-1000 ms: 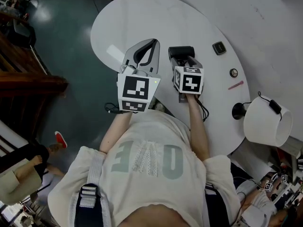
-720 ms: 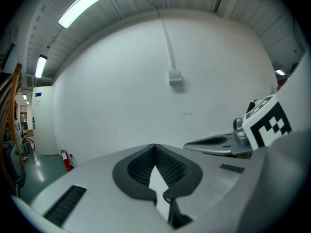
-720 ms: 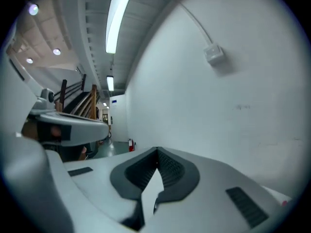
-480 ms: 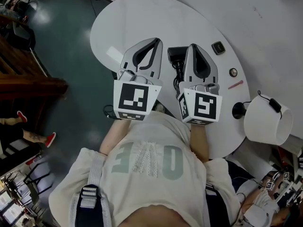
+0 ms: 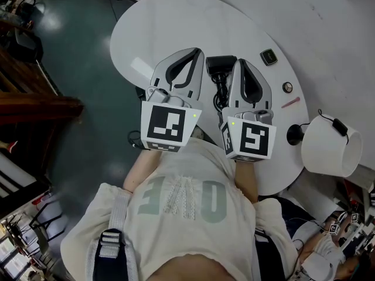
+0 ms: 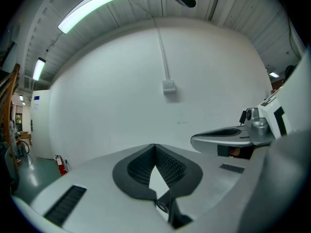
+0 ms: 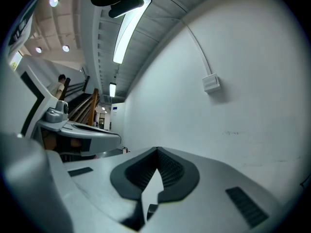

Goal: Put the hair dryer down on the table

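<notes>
The black hair dryer [image 5: 219,70] lies on the white oval table [image 5: 170,22], its cord trailing back toward the person, with nothing holding it. My left gripper [image 5: 193,51] hovers just left of it, jaws shut and empty; in the left gripper view its tips [image 6: 155,146] meet against a white wall. On the dryer's right my right gripper [image 5: 242,61] is also shut and empty, and the right gripper view shows its closed tips [image 7: 158,150] aimed at the same wall. Neither gripper view shows the dryer.
Right of the grippers the table carries a small black square device [image 5: 269,57], a round knob [image 5: 287,87] and a red pen [image 5: 290,103]. A white lampshade [image 5: 328,145] on a black base [image 5: 294,136] stands at the table's right edge. Dark floor lies to the left.
My right gripper, a second ago low over the hair dryer's handle, has lifted and now points forward beside the left one, jaws shut. The dryer stays on the table.
</notes>
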The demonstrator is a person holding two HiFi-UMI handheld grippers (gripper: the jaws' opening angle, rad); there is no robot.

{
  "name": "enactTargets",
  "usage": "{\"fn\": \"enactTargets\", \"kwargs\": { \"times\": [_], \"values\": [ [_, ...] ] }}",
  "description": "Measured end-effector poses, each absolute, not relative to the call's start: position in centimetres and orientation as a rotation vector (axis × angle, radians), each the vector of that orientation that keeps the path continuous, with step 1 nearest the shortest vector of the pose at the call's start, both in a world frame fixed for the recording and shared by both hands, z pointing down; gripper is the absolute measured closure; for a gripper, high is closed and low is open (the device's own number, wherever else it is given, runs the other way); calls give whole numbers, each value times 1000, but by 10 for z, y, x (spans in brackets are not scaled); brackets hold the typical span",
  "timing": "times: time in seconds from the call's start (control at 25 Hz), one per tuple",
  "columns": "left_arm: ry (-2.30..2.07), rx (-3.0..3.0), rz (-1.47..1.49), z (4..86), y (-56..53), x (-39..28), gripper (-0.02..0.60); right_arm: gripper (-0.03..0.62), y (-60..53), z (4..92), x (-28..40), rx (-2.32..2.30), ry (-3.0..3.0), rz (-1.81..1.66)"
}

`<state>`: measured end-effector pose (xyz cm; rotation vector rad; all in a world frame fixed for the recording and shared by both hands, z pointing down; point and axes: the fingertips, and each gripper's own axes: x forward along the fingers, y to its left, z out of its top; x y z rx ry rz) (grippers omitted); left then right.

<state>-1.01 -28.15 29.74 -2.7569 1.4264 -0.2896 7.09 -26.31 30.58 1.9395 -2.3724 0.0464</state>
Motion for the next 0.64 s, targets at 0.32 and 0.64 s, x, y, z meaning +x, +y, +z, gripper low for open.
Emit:
{"fn": "enactTargets", "kwargs": {
  "times": [0.32, 0.64],
  "values": [
    [1420, -2752, -295, 295, -279, -10, 577, 589, -261, 307, 69, 1924, -2374, 46],
    [1443, -2758, -282, 296, -279, -13, 578, 589, -262, 305, 70, 1936, -2374, 52]
  ]
}}
